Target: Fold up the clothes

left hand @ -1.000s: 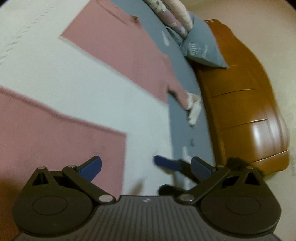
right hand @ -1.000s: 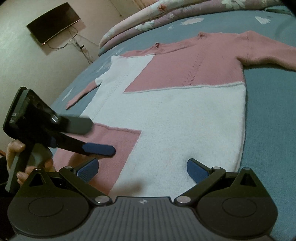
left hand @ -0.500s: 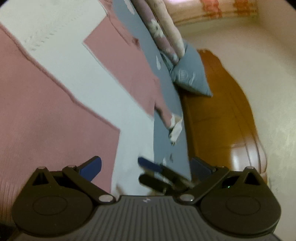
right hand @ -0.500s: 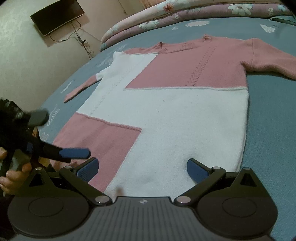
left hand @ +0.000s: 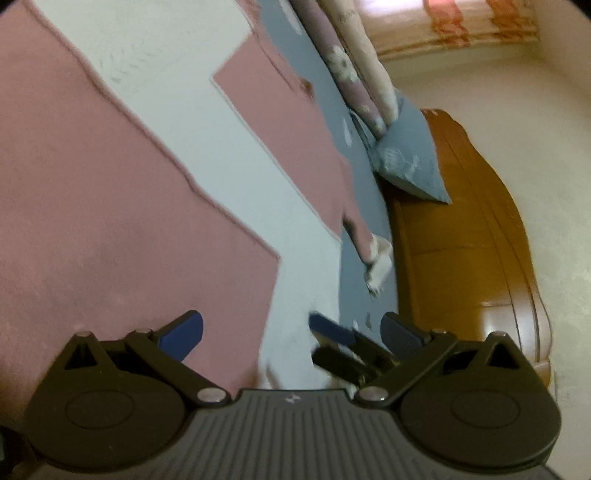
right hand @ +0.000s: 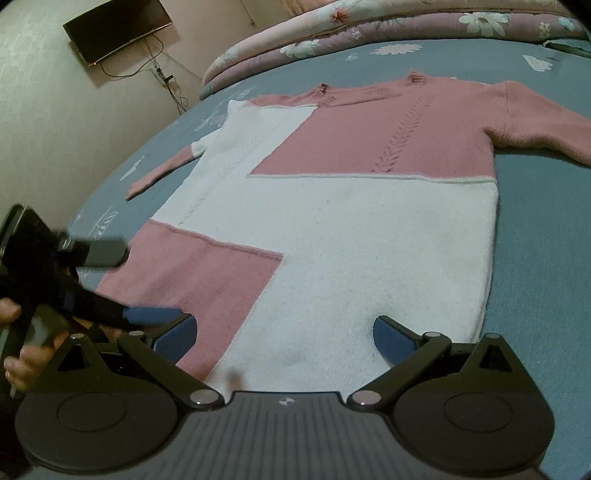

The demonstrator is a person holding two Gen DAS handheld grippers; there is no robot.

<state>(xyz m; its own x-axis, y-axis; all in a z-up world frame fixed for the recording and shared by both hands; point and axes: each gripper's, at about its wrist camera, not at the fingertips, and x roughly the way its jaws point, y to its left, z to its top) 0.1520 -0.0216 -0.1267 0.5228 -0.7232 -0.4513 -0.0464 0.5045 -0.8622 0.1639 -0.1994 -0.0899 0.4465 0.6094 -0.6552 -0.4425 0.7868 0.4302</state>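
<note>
The pink-and-white knitted sweater [right hand: 332, 221] is viewed low and close from its hem by the right wrist camera; it [left hand: 110, 206] is seen closer, tilted, from the left corner. The hem is shared.

Knit sweater [right hand: 369, 229]: pink and white blocks, cable-stitch lines down the front. Bed sheet [right hand: 546, 266]: grey-blue with white flower prints; rolled quilt [right hand: 369, 33]: mauve and pale pink, white floral pattern. Wooden headboard [left hand: 461, 258]: glossy orange-brown; gripper pads [right hand: 388, 338]: blue on black arms.
</note>
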